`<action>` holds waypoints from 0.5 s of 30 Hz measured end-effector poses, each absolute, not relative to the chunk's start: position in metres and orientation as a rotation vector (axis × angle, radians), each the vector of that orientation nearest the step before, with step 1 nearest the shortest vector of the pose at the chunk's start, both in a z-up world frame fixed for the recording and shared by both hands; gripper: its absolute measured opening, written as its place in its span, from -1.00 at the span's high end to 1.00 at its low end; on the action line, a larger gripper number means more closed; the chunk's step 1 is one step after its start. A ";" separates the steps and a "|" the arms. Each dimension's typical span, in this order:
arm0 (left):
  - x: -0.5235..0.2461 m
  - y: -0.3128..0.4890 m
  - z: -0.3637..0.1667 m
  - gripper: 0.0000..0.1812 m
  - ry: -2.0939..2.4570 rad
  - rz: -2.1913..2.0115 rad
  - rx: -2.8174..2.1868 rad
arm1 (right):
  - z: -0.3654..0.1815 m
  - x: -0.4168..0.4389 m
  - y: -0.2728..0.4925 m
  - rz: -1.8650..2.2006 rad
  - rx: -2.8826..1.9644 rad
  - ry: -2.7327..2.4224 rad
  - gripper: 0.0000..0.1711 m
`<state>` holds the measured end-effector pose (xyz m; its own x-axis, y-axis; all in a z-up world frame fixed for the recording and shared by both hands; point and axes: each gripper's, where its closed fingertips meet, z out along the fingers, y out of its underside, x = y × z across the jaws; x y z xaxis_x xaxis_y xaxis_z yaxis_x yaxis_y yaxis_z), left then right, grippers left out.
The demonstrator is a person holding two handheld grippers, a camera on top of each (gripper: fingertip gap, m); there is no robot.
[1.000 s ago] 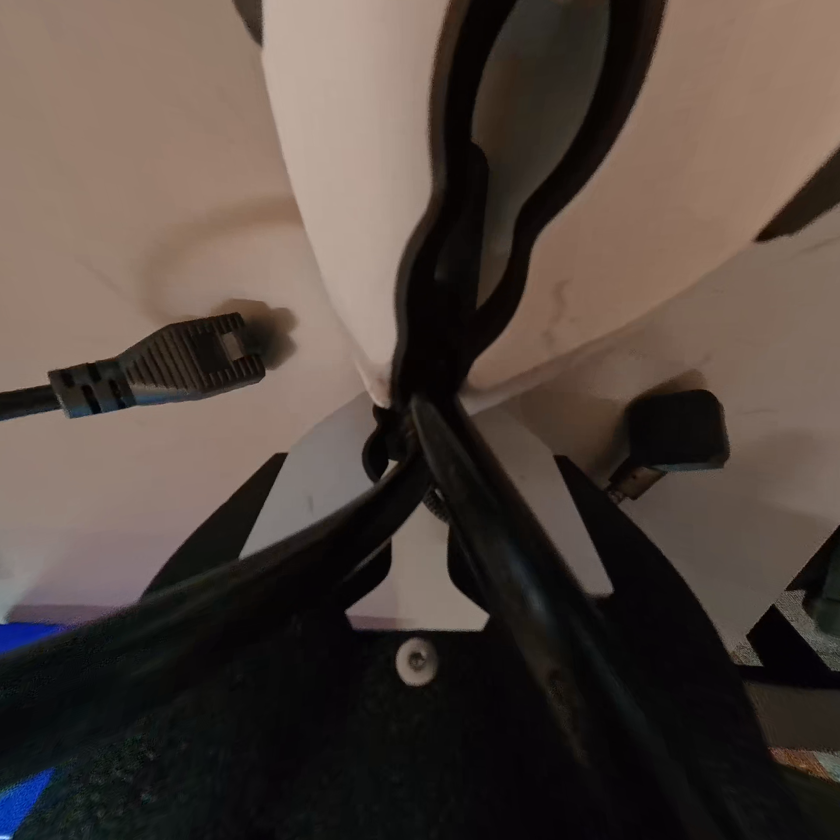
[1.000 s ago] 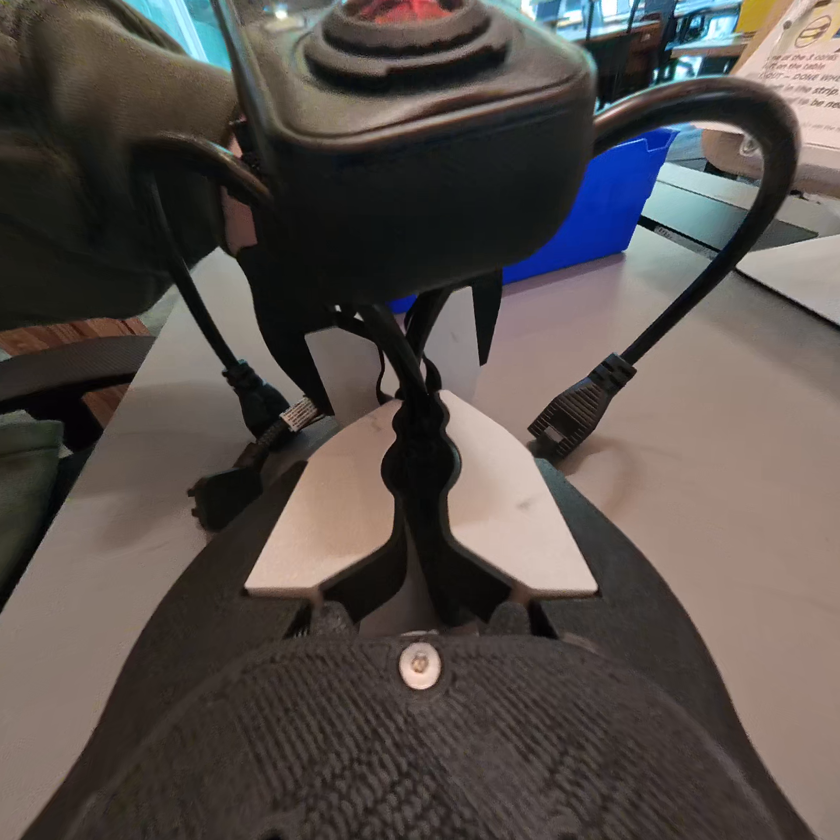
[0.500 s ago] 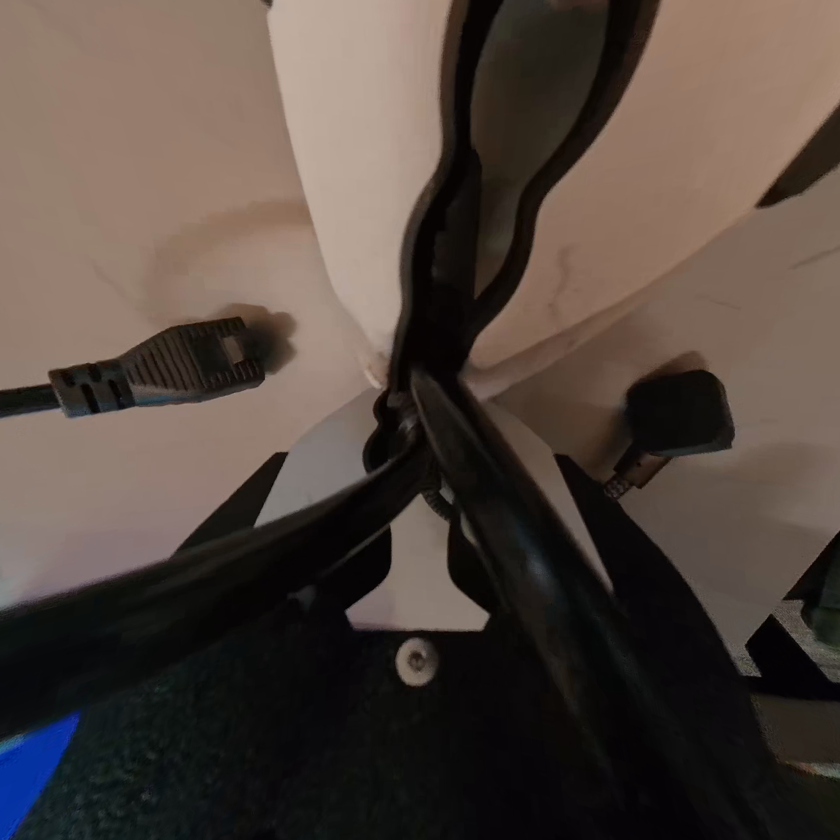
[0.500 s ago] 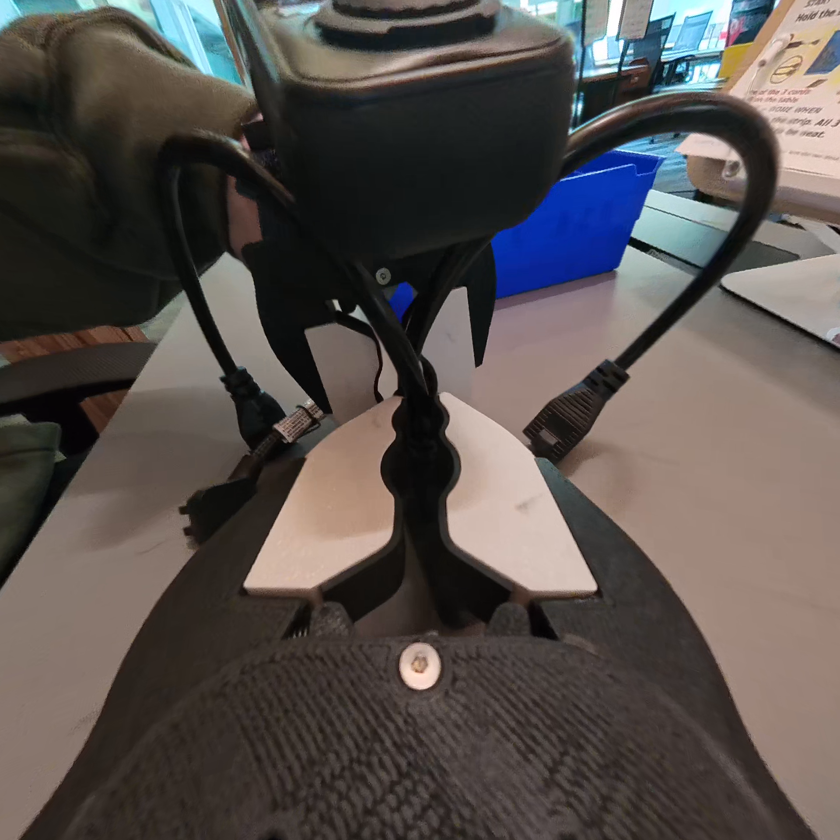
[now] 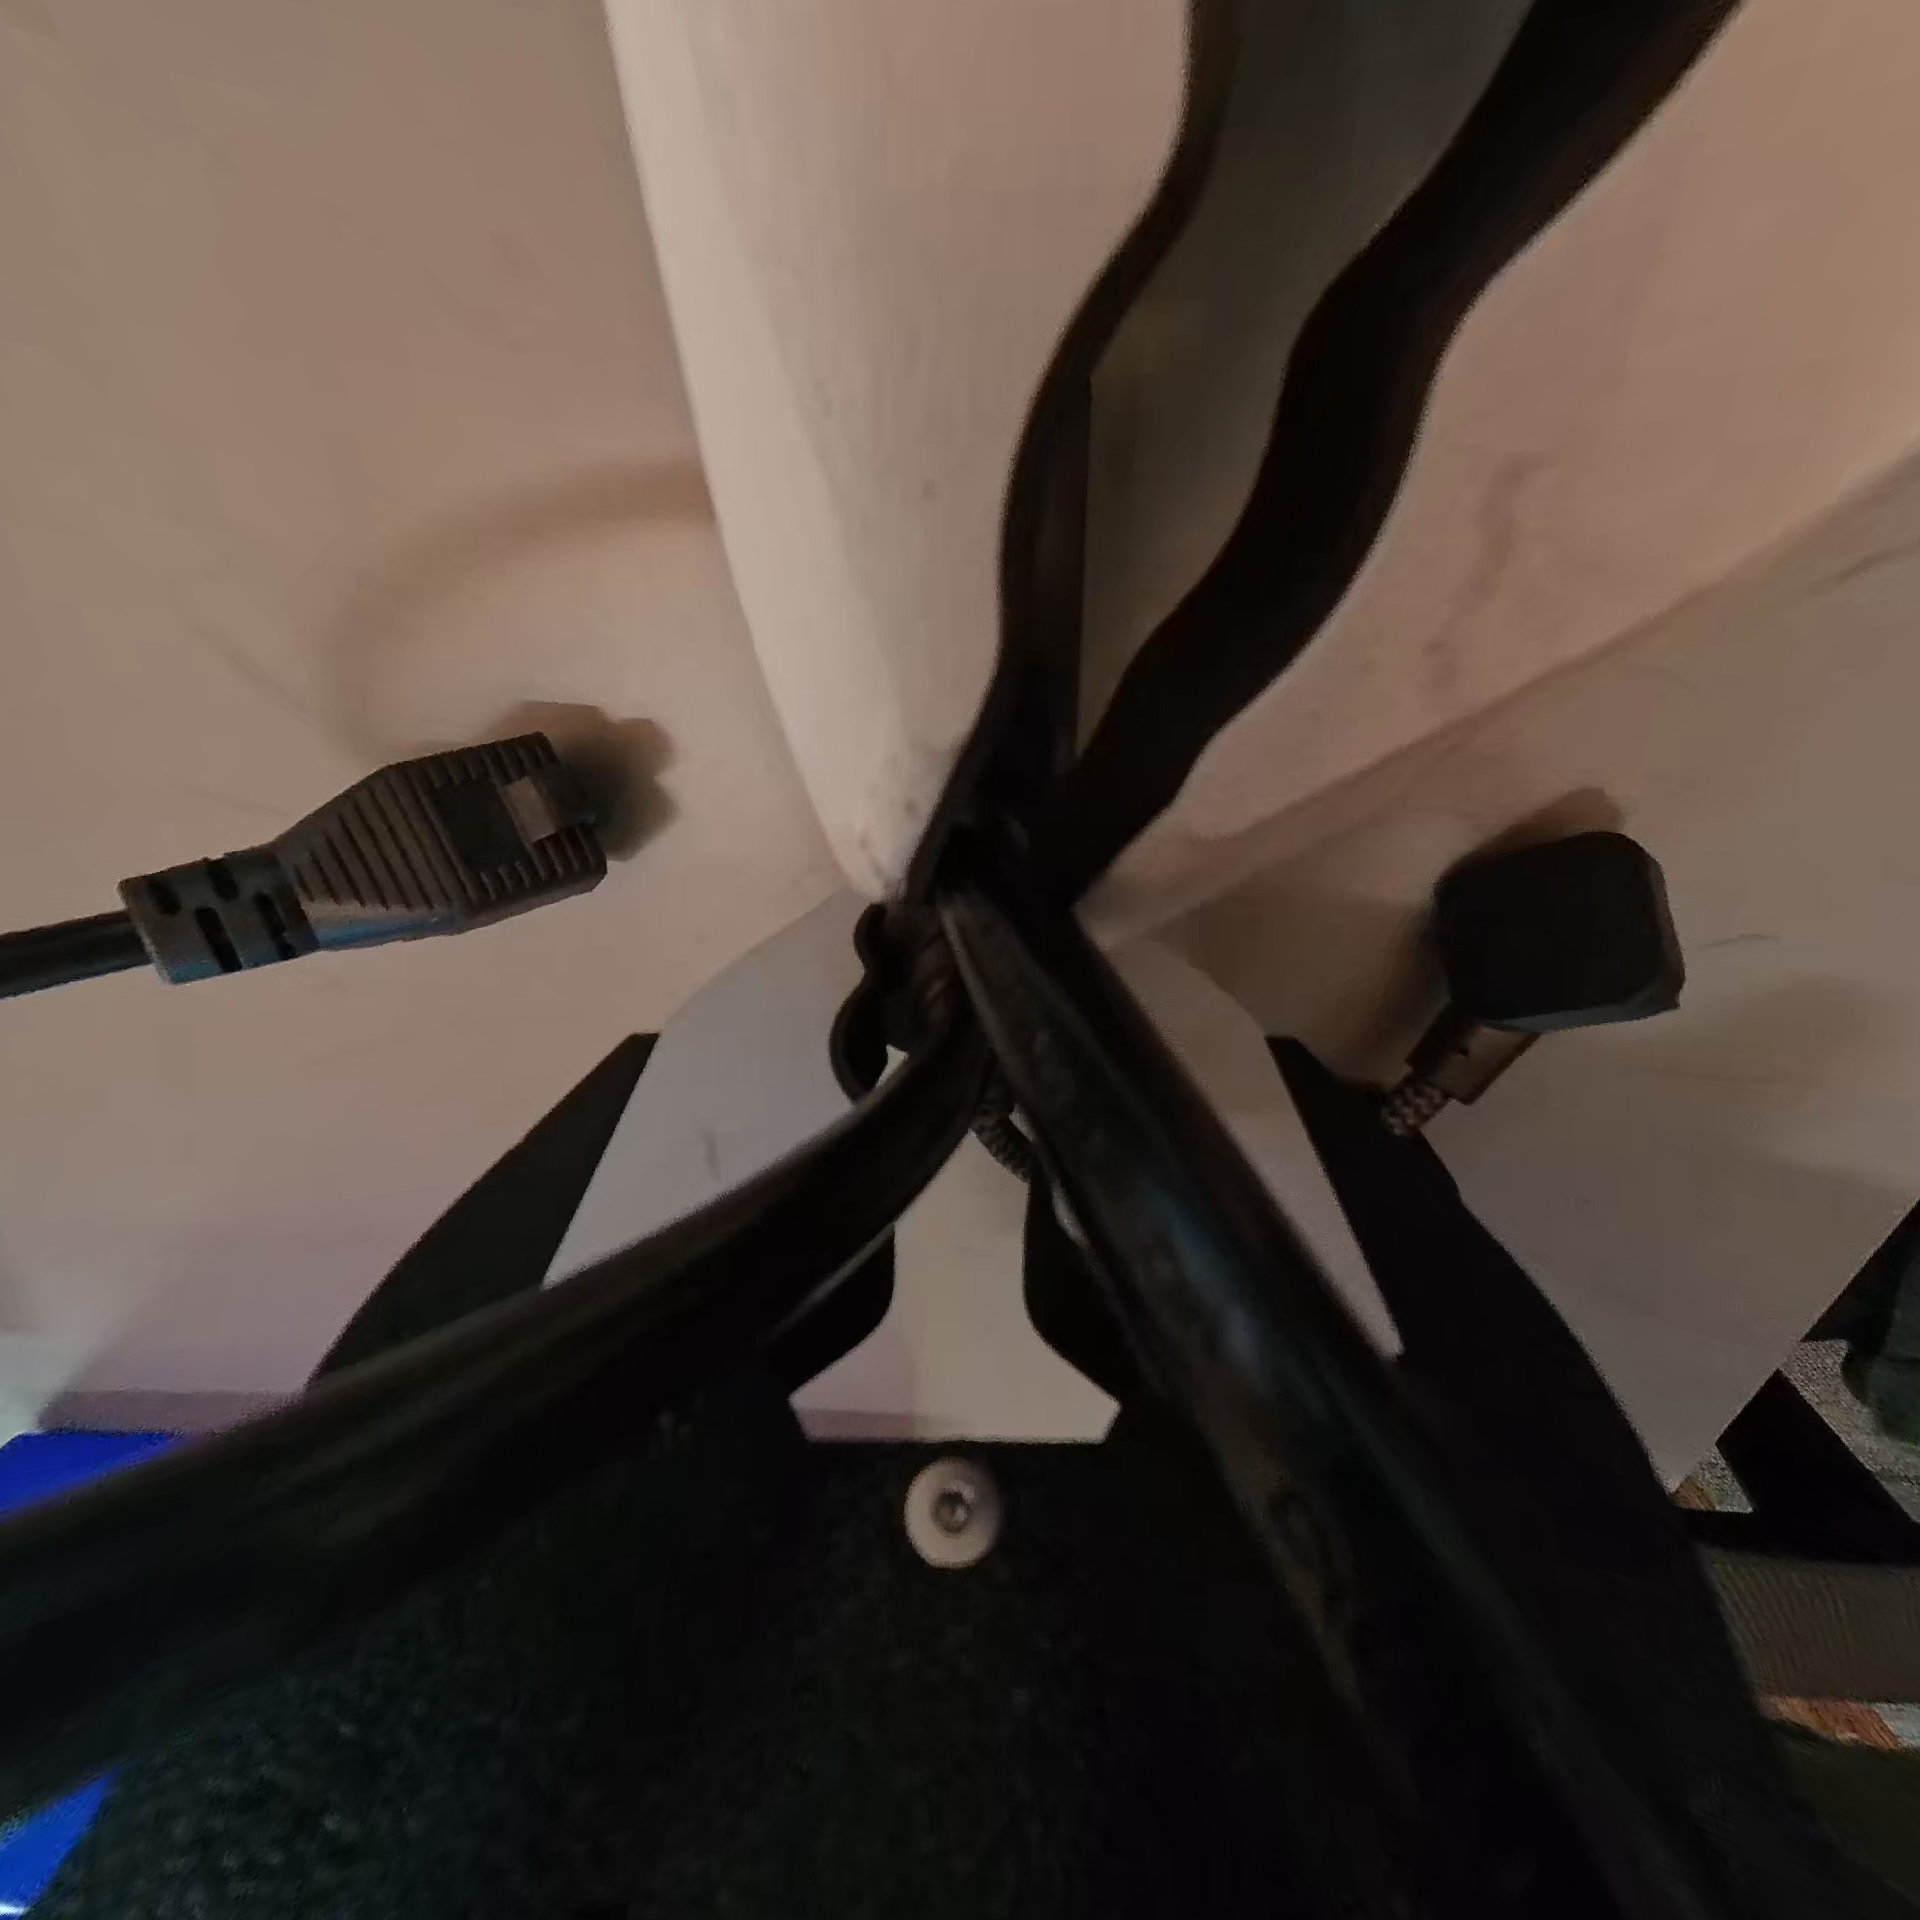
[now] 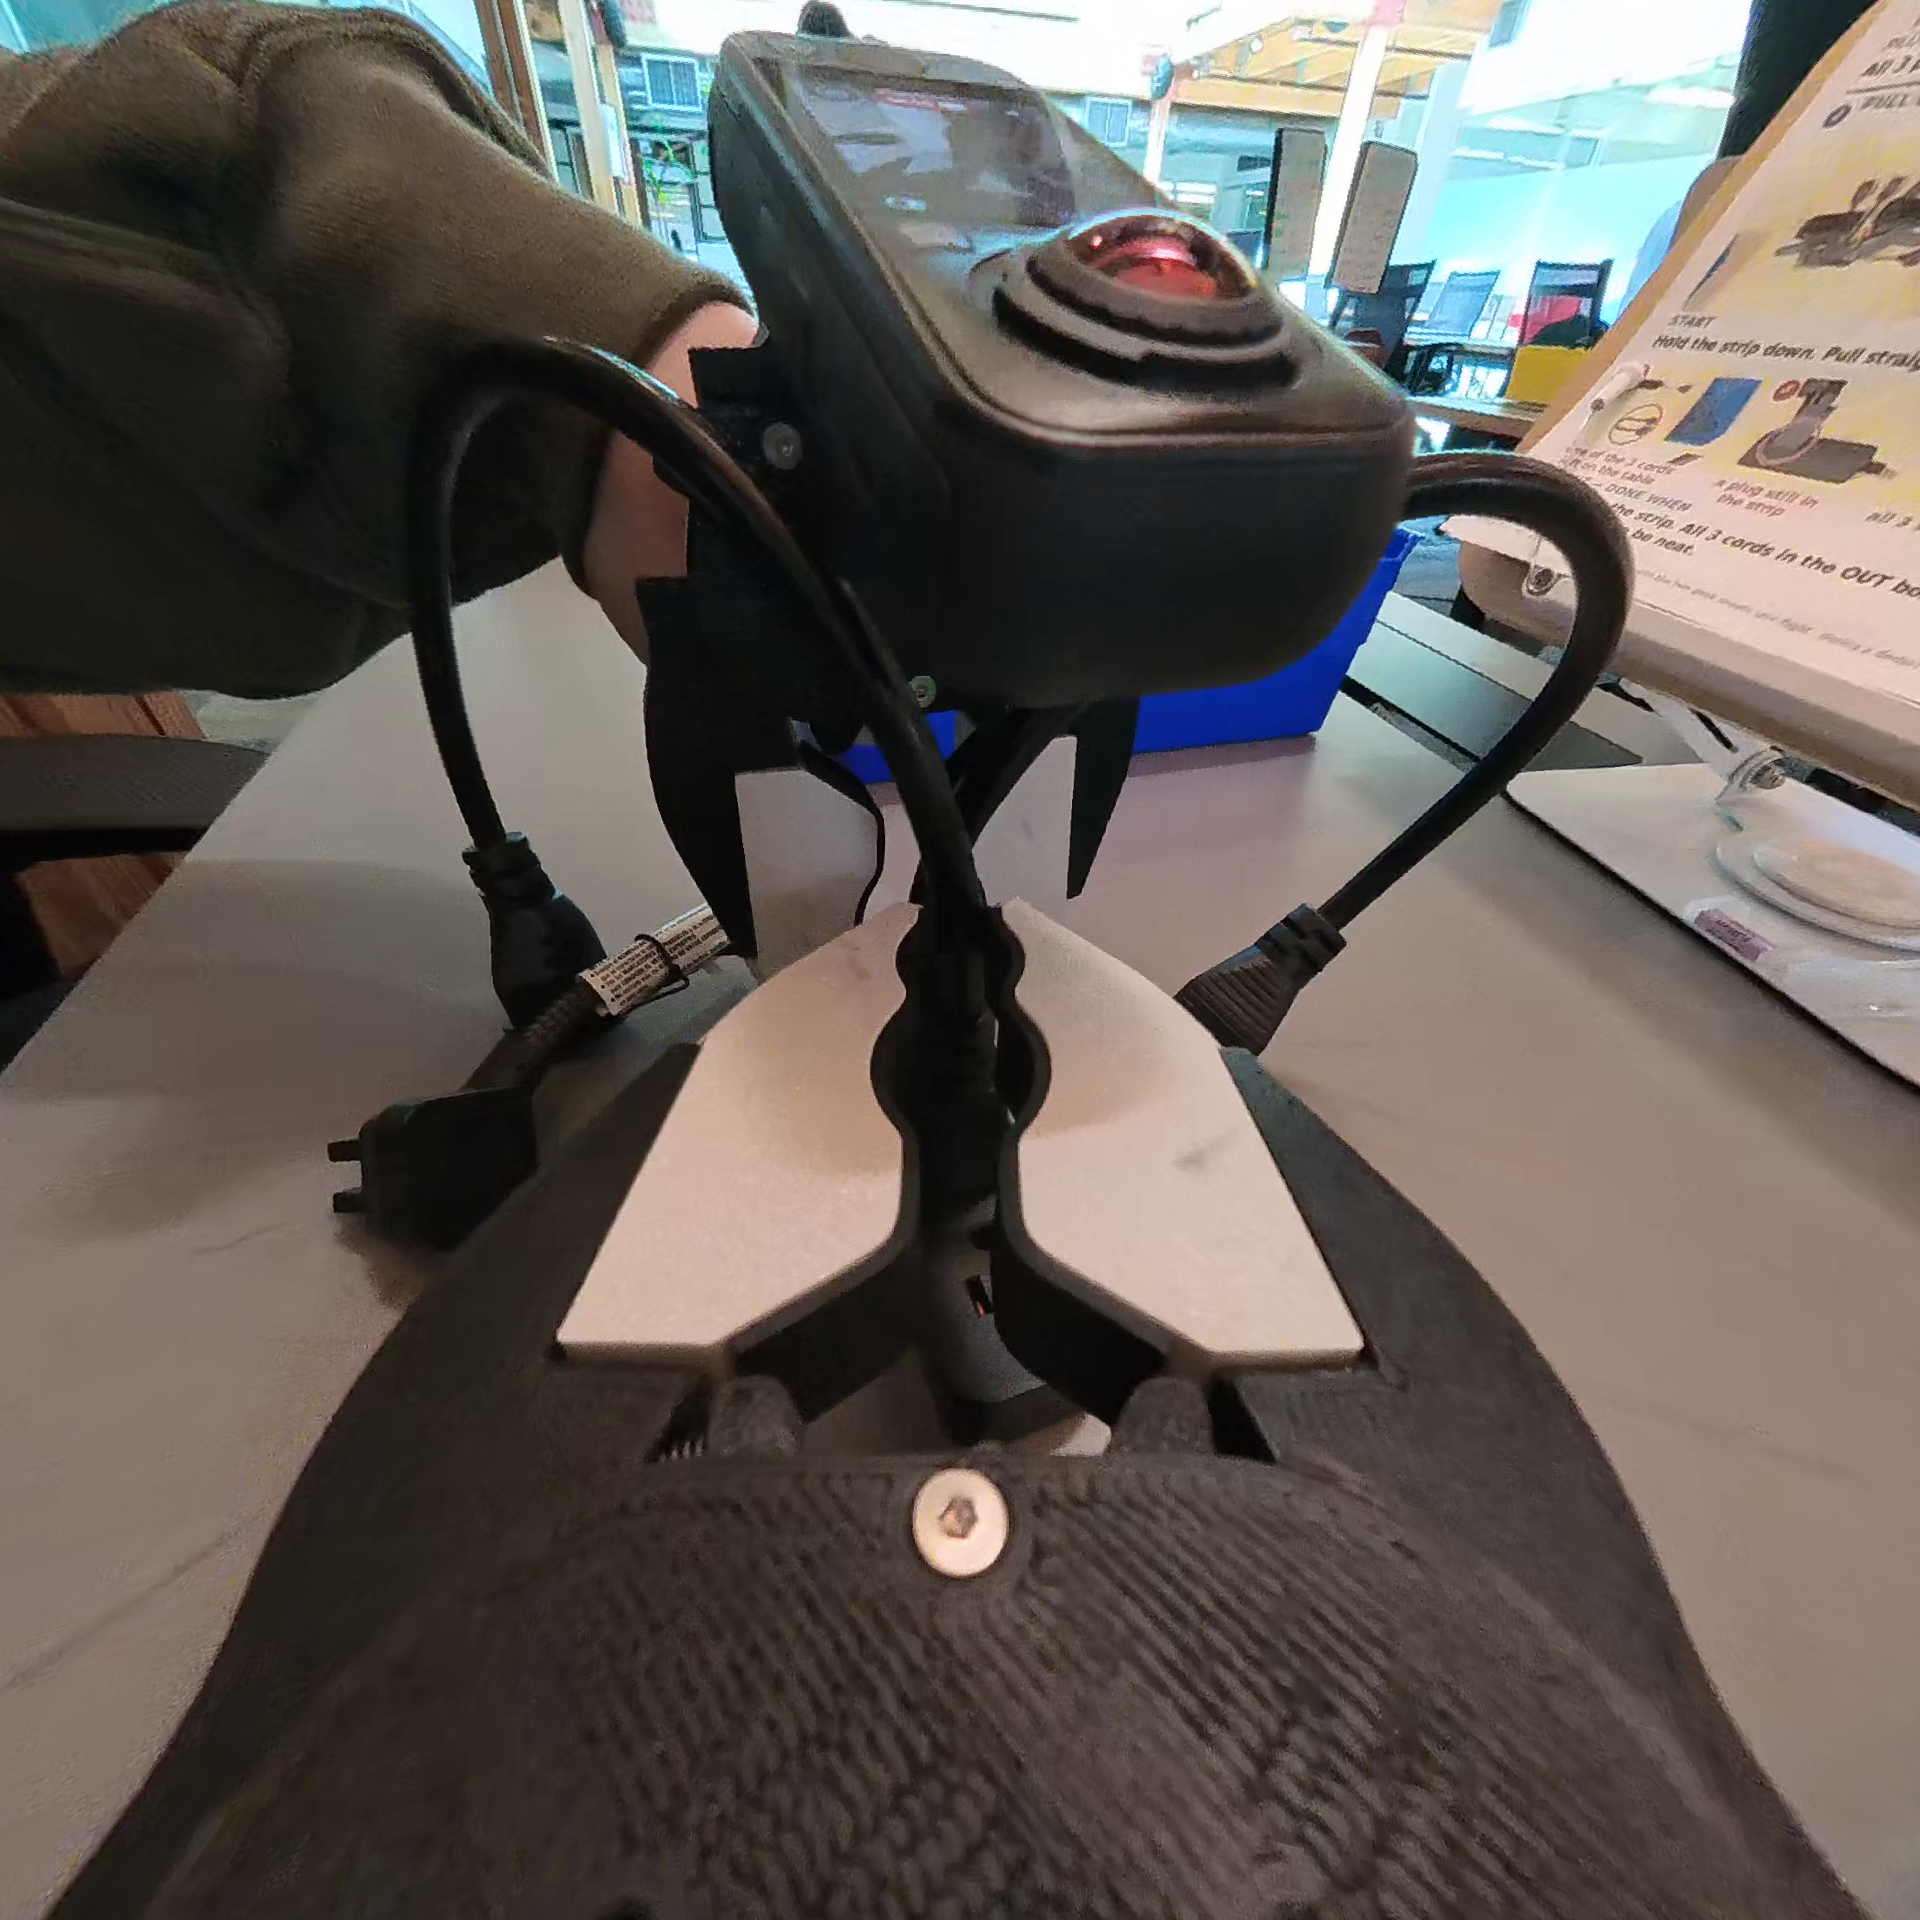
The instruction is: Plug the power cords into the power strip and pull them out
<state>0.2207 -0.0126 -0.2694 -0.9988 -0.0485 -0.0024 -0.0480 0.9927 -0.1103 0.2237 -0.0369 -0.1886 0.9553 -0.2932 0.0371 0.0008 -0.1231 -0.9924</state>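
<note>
Both grippers pinch one bundle of black power cords (image 6: 951, 1049) tip to tip, low over the grey table (image 6: 1558, 1195). My right gripper (image 6: 956, 935) is shut on the bundle. My left gripper (image 5: 966, 935) is shut on it from the opposite side; in the right wrist view it shows with its camera (image 6: 1039, 416) above. The right gripper's white fingers (image 5: 790, 468) fill the top of the left wrist view. A ribbed connector (image 5: 416, 852) (image 6: 1252, 987) and a flat plug (image 5: 1548, 935) (image 6: 436, 1153) rest on the table. A third cord end (image 6: 530, 935) stands upright. No power strip is in view.
A hand in an olive sleeve (image 6: 260, 364) holds the left gripper. A blue bin (image 6: 1247, 686) stands behind it. An instruction sheet (image 6: 1787, 416) on a stand and a flat pad with round discs (image 6: 1829, 883) sit at the right. A chair (image 6: 94, 800) is off the left edge. About 8 centimeters separates my left fingertips from my right. Between my left fingertips and the ribbed connector (image 6: 1252, 987) there is roughly 8 centimeters. My left wrist view (image 5: 345, 867) looks at it from another angle.
The left gripper has tilted back, so its camera lens now faces the right wrist view. The cord loops have risen and spread. Both grippers stay shut on the bundle.
</note>
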 end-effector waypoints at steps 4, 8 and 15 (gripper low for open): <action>0.221 -0.012 -0.270 0.72 3.135 -0.165 -0.050 | -0.189 0.223 -0.037 -0.258 -1.686 0.223 0.89; 0.221 -0.013 -0.270 0.72 3.138 -0.166 -0.009 | -0.189 0.223 -0.035 -0.275 -1.704 0.257 0.90; 0.222 -0.013 -0.270 0.72 3.130 -0.193 -0.098 | -0.189 0.232 -0.036 -0.241 -1.666 0.377 0.89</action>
<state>0.2223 -0.0133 -0.2697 -0.9981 -0.0623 -0.0004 -0.0618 0.9905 -0.1229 0.2320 -0.0361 -0.1892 0.9224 -0.3815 -0.0608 -0.1059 -0.0984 -0.9895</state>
